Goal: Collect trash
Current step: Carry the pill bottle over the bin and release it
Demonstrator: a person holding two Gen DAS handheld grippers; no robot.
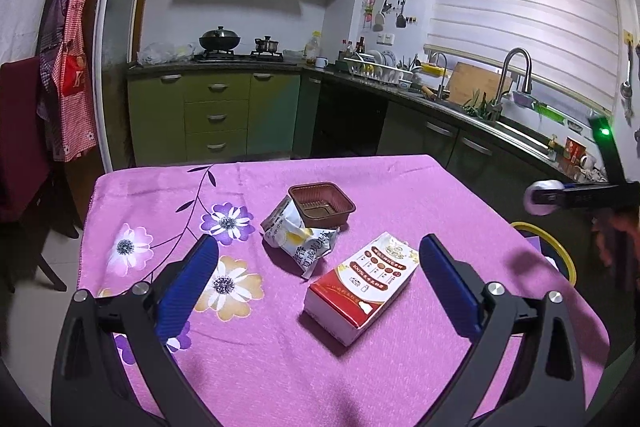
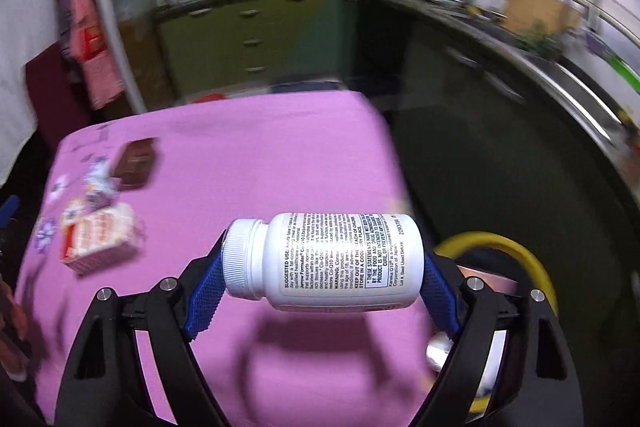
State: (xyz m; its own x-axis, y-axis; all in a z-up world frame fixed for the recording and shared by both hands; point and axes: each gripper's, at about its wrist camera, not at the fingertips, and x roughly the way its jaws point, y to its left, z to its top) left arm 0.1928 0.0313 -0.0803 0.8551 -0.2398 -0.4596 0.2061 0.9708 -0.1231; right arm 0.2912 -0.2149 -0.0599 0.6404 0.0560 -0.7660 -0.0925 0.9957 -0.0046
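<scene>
White plastic pill bottle point(image 2: 324, 261) clamped lengthwise, cap-to-base, in right tool point(image 2: 320, 279), held above worktop point(image 2: 260, 155) beside yellow-rimmed bin point(image 2: 516, 247). Smooth ends: slip risk; drop short of bin likely if released early. Left tool point(image 1: 318, 279) spread wide, nothing held.

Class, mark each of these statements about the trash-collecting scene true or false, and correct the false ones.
1. The right tongs hold a white pill bottle lying sideways. True.
2. The left tongs are shut on the carton. False: they are open and hold nothing; the red and white carton lies on the pink tablecloth.
3. The brown plastic tray sits beside a crumpled wrapper. True.
4. The bottle's cap is missing. False: a white ribbed cap is on it.
5. A yellow-rimmed bin stands at the table's right edge. True.
</scene>
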